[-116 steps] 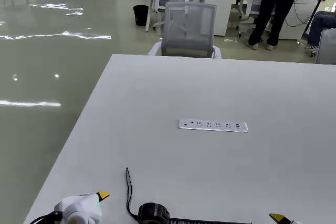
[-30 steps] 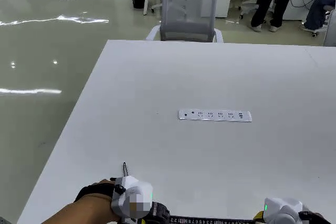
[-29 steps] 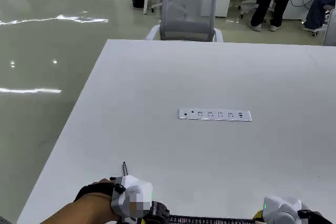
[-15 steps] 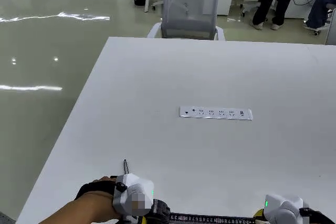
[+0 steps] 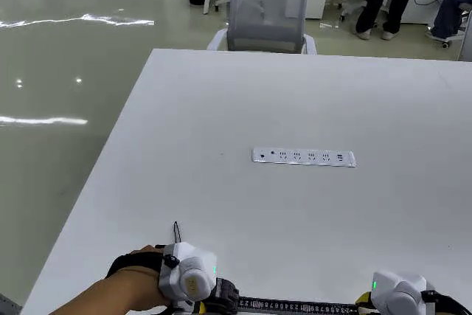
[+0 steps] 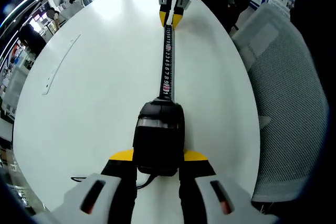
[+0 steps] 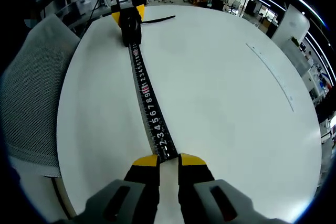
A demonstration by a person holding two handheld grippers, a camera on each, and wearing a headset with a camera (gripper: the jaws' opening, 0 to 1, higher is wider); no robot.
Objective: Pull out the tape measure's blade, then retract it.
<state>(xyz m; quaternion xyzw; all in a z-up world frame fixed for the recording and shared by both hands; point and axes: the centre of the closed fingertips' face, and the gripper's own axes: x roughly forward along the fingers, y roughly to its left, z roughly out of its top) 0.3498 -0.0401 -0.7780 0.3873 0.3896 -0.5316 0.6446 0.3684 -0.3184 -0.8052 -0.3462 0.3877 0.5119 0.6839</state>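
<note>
Tape measure case at near edge of surface, clamped across its sides by left tool, jaws closed onto it; judged an anchor against the pull. Blade drawn out flat along the surface, tip pinched in right tool, jaws nearly together on it. Tools well apart, blade straight between them. Pull-out judged largely done; retraction not yet done. Cord loose beside case; power strip well clear.
</note>
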